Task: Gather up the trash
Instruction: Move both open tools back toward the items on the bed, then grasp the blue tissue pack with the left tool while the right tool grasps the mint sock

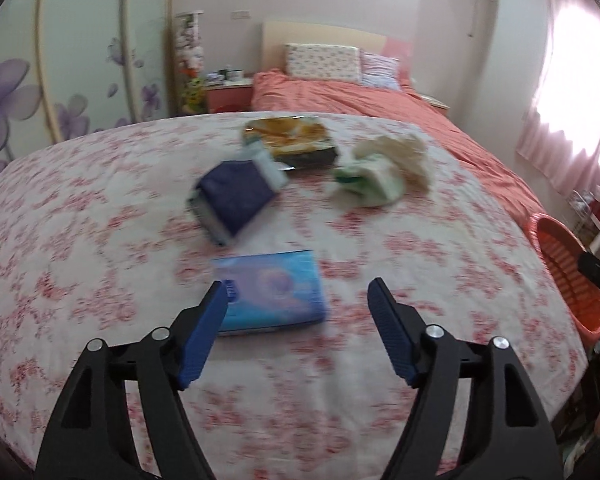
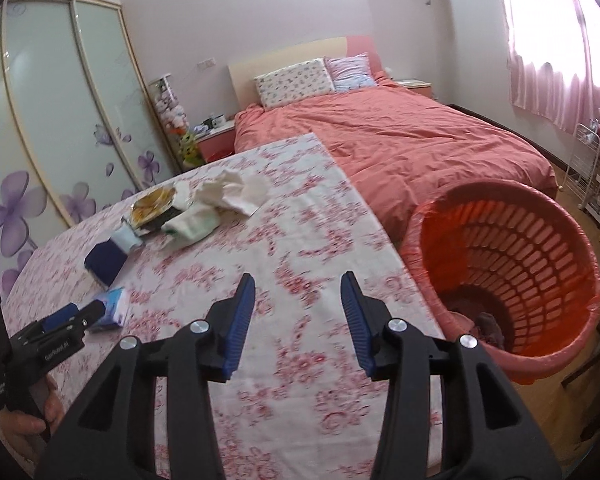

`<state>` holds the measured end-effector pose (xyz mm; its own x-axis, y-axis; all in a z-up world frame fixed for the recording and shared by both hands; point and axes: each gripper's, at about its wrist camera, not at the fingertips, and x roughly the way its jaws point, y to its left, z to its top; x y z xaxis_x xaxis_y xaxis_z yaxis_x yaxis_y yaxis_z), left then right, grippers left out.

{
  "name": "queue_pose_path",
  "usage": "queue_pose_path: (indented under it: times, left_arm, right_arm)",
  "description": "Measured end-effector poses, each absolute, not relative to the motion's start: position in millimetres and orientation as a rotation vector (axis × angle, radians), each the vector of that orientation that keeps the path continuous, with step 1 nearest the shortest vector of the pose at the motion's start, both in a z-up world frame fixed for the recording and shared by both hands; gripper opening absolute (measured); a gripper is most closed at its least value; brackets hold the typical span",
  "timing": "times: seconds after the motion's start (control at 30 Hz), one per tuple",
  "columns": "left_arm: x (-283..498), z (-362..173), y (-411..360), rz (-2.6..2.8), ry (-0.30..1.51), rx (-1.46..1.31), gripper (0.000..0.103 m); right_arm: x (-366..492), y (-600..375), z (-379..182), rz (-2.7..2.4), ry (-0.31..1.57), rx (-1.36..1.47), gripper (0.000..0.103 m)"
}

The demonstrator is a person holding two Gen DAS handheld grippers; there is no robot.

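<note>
Several pieces of trash lie on a table with a pink flowered cloth (image 1: 80,240). Nearest is a light blue tissue pack (image 1: 274,292), then a dark blue packet (image 1: 236,196), a yellow and black snack wrapper (image 1: 296,140) and crumpled white and green wrappers (image 1: 380,168). My left gripper (image 1: 298,294) hovers open just before the tissue pack, its left finger over the pack's corner, nothing between the pads. My right gripper (image 2: 298,286) is open and empty above the cloth (image 2: 300,220), with the left gripper (image 2: 80,316) at its far left. The same blue pack (image 2: 114,304), dark packet (image 2: 106,264) and white wrappers (image 2: 220,200) lie beyond.
An orange slatted basket (image 2: 512,256) lined with a pink bag stands off the table's right edge, something dark at its bottom; it also shows as the basket (image 1: 568,272) in the left wrist view. A bed with a coral cover (image 2: 400,140), a flowered wardrobe (image 2: 60,120) and a curtained window (image 2: 560,40) lie behind.
</note>
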<state>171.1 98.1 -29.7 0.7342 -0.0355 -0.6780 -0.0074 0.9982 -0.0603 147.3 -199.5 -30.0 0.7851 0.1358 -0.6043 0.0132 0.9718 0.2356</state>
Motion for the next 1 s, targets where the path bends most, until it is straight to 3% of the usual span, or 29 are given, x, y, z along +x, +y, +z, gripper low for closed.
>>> queue_pose_path:
  times: [0.07, 0.23, 0.5, 0.6, 1.0]
  left_arm:
    - [174, -33, 104, -0.001, 0.755, -0.066, 0.08]
    - [181, -41, 104, 0.03, 0.782, -0.039, 0.087]
    - [201, -59, 105, 0.079, 0.876, -0.057, 0.087]
    - [201, -59, 110, 0.063, 0.878, -0.088, 0.075]
    - [185, -44, 114, -0.007, 0.819, -0.121, 0.073]
  right_arm:
    - [148, -195, -33, 0.071, 0.676, 0.227, 0.045]
    - [151, -192, -36, 0.07, 0.692, 0.223, 0.044]
    - [155, -192, -42, 0.072, 0.712, 0.221, 0.045]
    - [157, -190, -44, 0.079, 0.719, 0.219, 0.045]
    - [190, -155, -46, 0.135, 0.733, 0.188, 0.044]
